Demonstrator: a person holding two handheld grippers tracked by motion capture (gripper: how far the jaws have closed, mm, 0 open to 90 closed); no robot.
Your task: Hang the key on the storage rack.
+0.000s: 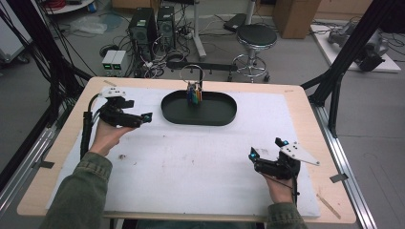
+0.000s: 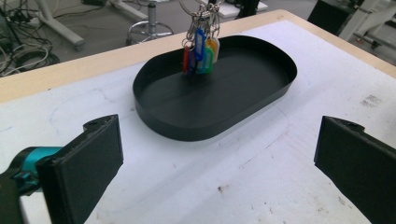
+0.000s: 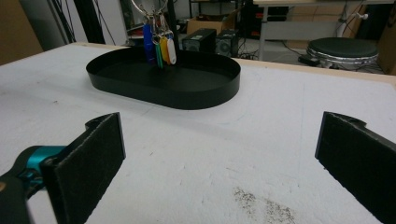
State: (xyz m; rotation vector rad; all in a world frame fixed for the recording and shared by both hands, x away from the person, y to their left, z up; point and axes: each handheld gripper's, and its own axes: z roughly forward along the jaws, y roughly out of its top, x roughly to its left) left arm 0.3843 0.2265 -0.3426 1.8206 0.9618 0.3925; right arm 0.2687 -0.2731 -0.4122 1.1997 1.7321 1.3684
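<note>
A black oval tray lies at the far middle of the white mat. In it, a bunch of coloured key tags hangs from a large metal ring that stands upright. My left gripper is open, left of the tray, its jaws facing the tray and the tags. My right gripper is open near the front right, well short of the tray; the tags show beyond its jaws. Nothing sits between either pair of jaws.
A white mat covers most of the wooden table. Black frame posts rise at both sides. Behind the table stand a stool, computer towers and cables on the floor.
</note>
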